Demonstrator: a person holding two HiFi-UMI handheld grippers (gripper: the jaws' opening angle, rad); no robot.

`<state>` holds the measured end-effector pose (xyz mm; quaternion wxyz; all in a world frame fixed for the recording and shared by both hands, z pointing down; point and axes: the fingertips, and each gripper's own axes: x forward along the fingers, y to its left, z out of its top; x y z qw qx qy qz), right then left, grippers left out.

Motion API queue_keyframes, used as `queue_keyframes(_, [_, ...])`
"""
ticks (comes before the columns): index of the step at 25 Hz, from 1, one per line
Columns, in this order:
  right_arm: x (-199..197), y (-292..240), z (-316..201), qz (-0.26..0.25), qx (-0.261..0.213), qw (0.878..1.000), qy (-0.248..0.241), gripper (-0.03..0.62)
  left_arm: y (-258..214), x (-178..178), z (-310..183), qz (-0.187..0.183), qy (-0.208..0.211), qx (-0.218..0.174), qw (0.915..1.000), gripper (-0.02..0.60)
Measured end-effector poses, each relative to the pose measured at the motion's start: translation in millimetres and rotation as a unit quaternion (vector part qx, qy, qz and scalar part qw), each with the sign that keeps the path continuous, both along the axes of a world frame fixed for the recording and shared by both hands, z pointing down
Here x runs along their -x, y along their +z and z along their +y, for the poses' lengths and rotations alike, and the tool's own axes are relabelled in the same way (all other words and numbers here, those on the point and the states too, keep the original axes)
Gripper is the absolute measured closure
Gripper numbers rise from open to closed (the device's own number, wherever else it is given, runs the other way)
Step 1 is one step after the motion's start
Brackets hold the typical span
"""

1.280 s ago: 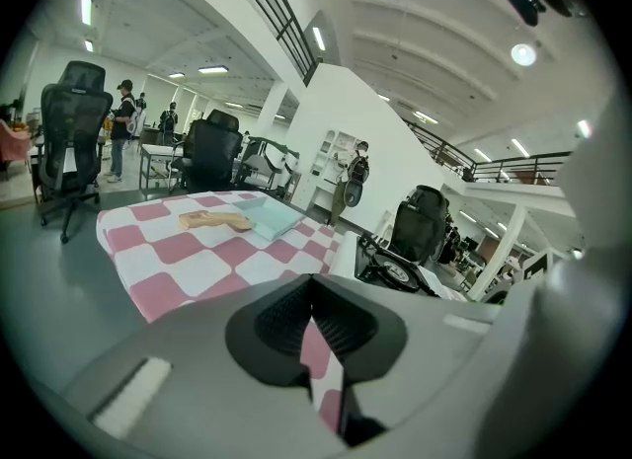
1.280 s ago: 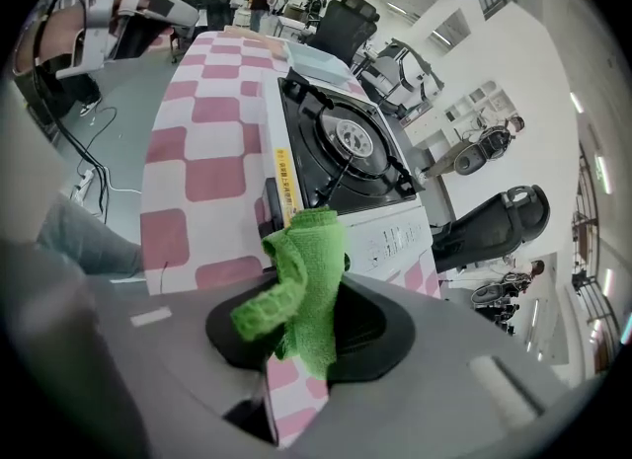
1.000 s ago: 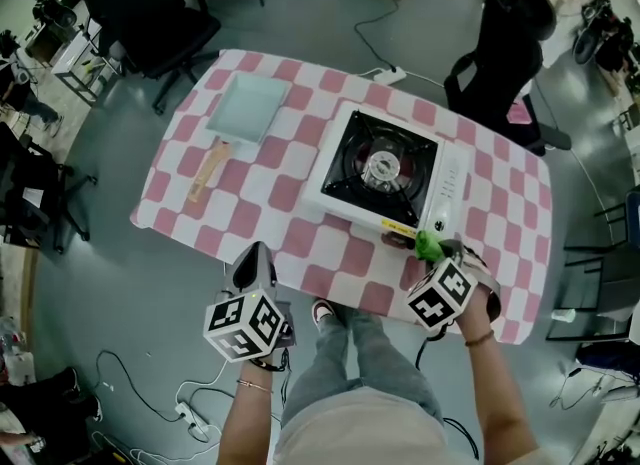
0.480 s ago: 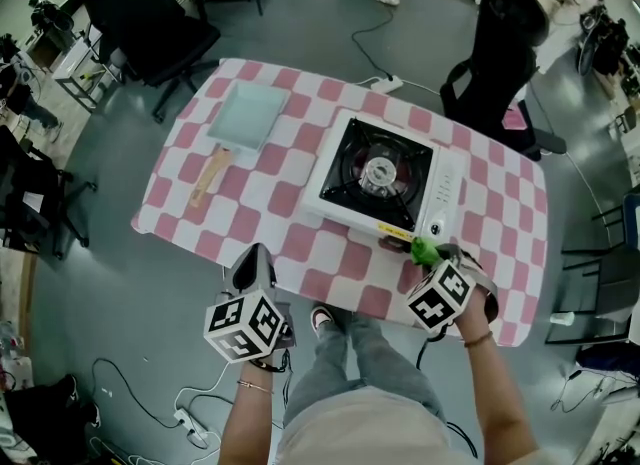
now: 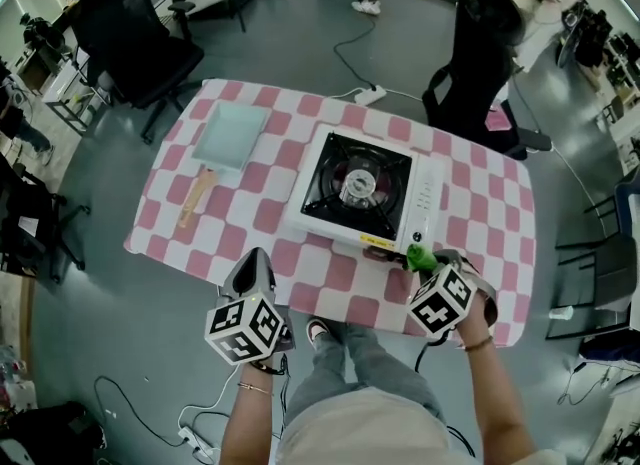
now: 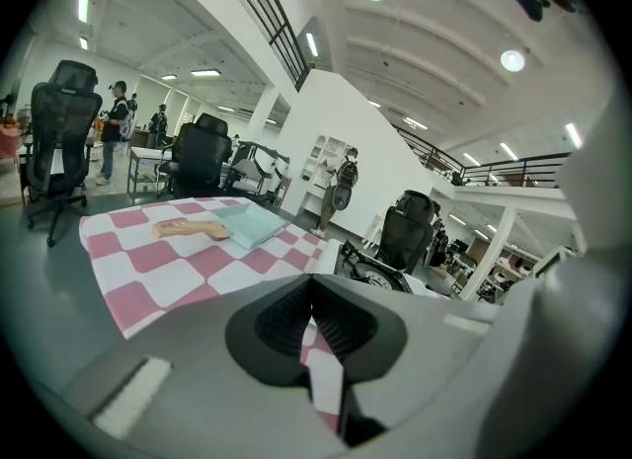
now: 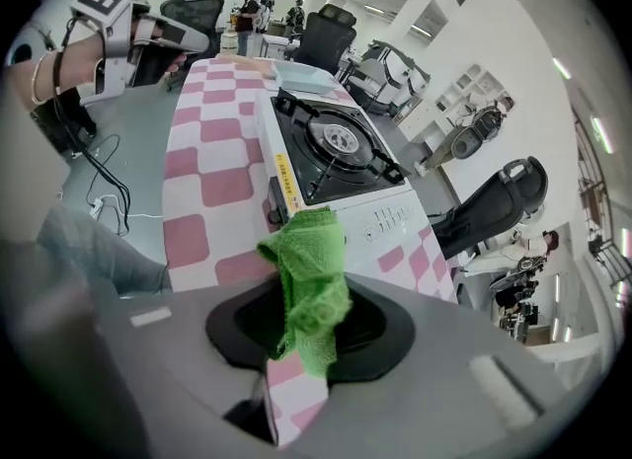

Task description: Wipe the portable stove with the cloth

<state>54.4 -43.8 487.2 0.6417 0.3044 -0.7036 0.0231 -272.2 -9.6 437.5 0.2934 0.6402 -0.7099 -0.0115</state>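
Green terry cloth (image 7: 314,269): soft, light, floppy, likely to fold under pressure. Pinched at its middle in right hand-held gripper (image 7: 308,321), near front edge of white portable stove (image 5: 362,191). Left hand-held gripper (image 6: 314,309) pressed together, empty.

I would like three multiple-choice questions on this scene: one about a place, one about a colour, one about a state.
1. In the head view, where does the rectangular pan lie from the portable stove?
A) left B) right C) on it
2. The cloth in the right gripper is:
A) blue B) green C) white
3. The left gripper is:
A) open B) shut, empty C) shut on the cloth
Answers: 1 A, it lies left of the stove; 2 B, green in both views; 3 B, its jaws meet with nothing between.
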Motion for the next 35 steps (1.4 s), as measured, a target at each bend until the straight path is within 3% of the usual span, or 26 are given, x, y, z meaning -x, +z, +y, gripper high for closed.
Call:
queue_keyframes(9, [-46.4,-16.1,-13.3,-0.054,-0.022,0.997,0.042,0.488,-17.7,-54.0,-43.0,-0.015,0.057,-0.015,0.9982,0.581])
queue_keyframes(17, [-81.0,-19.2,-33.7,-0.147,-0.057,0.985,0.068,0.488,-34.5,-105.1,-69.9,-0.046,0.099,-0.016,0.9939,0.581])
queue_keyframes(26, [-114.7,-17.3,-66.3,-0.246,-0.083,0.964,0.055,0.488,-34.4,-163.4,-100.0,-0.065,0.131,0.003,0.9892,0.581])
queue_keyframes(35, [-123.0,-3.3,-110.6,-0.310,-0.120,0.943,0.017,0.488,-27.1,-197.5,-125.1,-0.094,0.149,0.014,0.9843,0.581])
